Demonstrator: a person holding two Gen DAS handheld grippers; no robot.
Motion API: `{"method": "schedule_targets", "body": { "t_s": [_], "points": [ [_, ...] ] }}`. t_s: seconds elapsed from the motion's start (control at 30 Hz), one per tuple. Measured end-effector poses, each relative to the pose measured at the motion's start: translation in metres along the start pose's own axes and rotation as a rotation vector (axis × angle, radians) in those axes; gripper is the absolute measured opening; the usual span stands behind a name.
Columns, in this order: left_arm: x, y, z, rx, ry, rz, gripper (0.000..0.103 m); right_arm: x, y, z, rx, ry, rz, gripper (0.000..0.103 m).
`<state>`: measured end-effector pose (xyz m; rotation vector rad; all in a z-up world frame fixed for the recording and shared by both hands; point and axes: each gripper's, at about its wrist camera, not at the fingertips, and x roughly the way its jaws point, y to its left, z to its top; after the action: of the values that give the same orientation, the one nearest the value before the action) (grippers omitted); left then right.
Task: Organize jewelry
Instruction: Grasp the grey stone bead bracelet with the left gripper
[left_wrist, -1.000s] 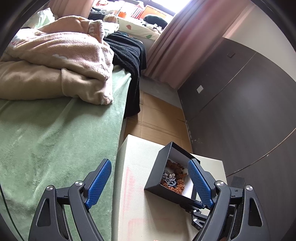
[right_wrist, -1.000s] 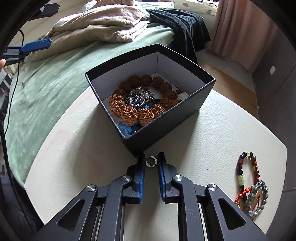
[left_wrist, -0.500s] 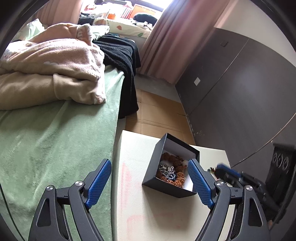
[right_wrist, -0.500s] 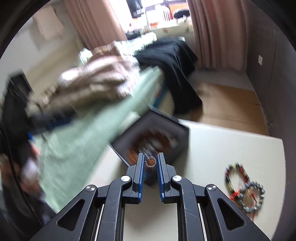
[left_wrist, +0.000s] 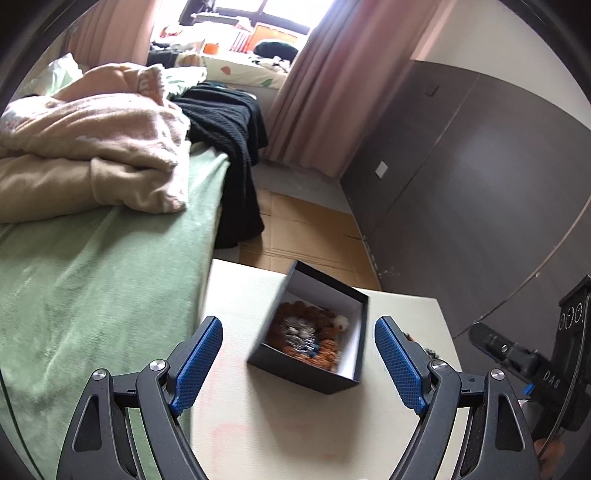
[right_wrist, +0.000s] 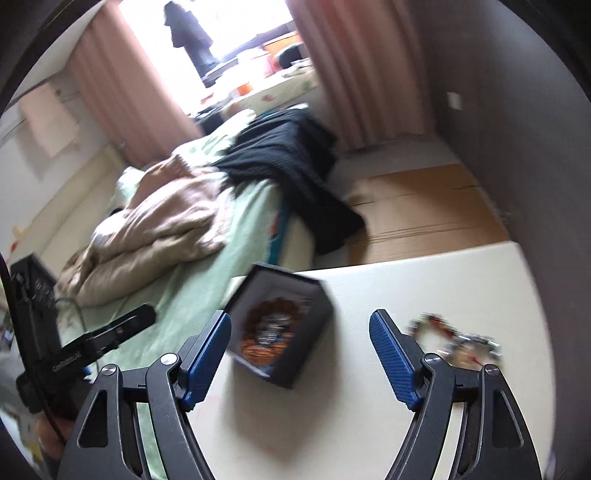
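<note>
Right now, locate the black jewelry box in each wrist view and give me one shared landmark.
Left wrist view: black jewelry box sits low and centre, between the blue fingertips, on the white table.
Right wrist view: same box sits left of centre, near the left fingertip.
Shared landmark: the black knit garment draped over the bed edge.

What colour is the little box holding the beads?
Black outside, white inside; the box shows best in the left wrist view.
</note>
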<state>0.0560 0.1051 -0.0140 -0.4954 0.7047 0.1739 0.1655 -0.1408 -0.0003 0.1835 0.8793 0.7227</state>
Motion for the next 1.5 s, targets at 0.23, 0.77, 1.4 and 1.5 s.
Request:
{"method": "schedule_targets", "body": {
  "t_s": [0.23, 0.77, 1.4, 1.5],
  "points": [
    [0.009, -0.040, -0.013, 0.037, 0.037, -0.079, 0.085, -0.035, -0.048, -0.010, 0.121, -0.030, -0.127, 0.078],
    [0.064, -0.131, -0.047, 0.161, 0.156, -0.161, 0.074, -0.096, -0.113, -0.047, 0.280, 0.016, -0.289, 0.078],
    [0.140, -0.158, -0.048, 0.194, 0.235, -0.148, 0.032, -0.093, -0.185, -0.027, 0.412, 0.060, -0.325, 0.078],
    [0.149, -0.158, -0.047, 0.182, 0.251, -0.152, 0.029, -0.088, -0.195, -0.028, 0.472, 0.059, -0.284, 0.078]
  ]
}}
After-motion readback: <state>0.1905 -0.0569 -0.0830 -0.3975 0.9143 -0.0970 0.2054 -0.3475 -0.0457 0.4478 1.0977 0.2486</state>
